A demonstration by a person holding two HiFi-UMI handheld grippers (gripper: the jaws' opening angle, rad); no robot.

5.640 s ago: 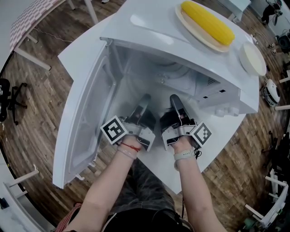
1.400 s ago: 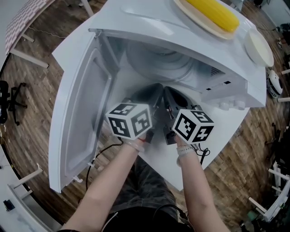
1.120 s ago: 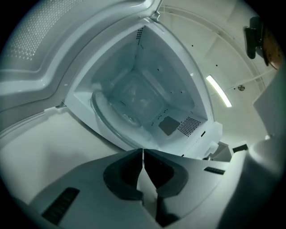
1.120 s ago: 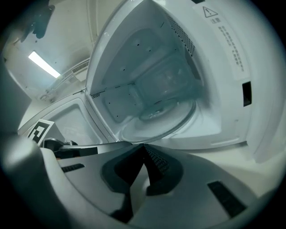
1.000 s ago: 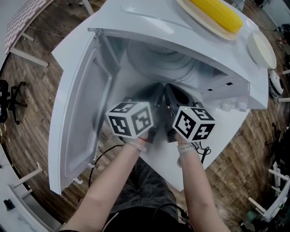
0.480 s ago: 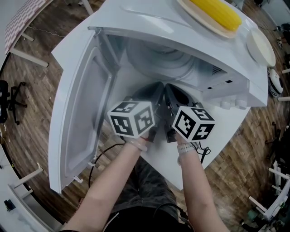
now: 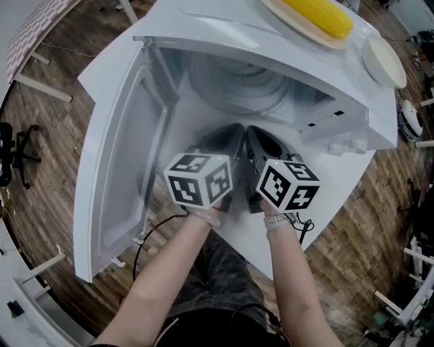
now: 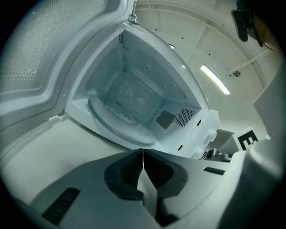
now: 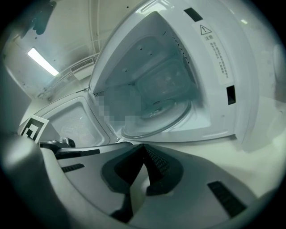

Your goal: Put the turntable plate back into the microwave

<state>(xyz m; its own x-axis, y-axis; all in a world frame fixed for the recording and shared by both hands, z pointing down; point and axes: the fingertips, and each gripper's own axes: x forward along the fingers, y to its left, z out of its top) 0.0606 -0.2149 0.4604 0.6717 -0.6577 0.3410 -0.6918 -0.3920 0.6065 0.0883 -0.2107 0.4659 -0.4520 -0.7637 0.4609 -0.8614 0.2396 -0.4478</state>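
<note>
The glass turntable plate (image 7: 239, 80) (image 8: 119, 124) (image 9: 157, 120) lies flat on the floor of the open white microwave (image 7: 352, 122). Both grippers hover side by side on the table just outside the opening. My left gripper (image 7: 230, 129) (image 8: 143, 151) is shut with nothing between its jaws. My right gripper (image 7: 249, 130) (image 9: 143, 146) is also shut and holds nothing. Neither one touches the plate. The marker cubes hide most of both grippers in the head view.
The microwave door (image 7: 125, 169) swings open to the left. On top of the microwave sit a plate with a corn cob (image 7: 319, 17) and a small white dish (image 7: 385, 61). The white table (image 7: 325, 203) ends just right of the grippers; wooden floor lies around it.
Since 5.6 s ago both grippers have pulled back out of the microwave and tilted up, leaving the plate inside. Over the last second they have stayed almost still.
</note>
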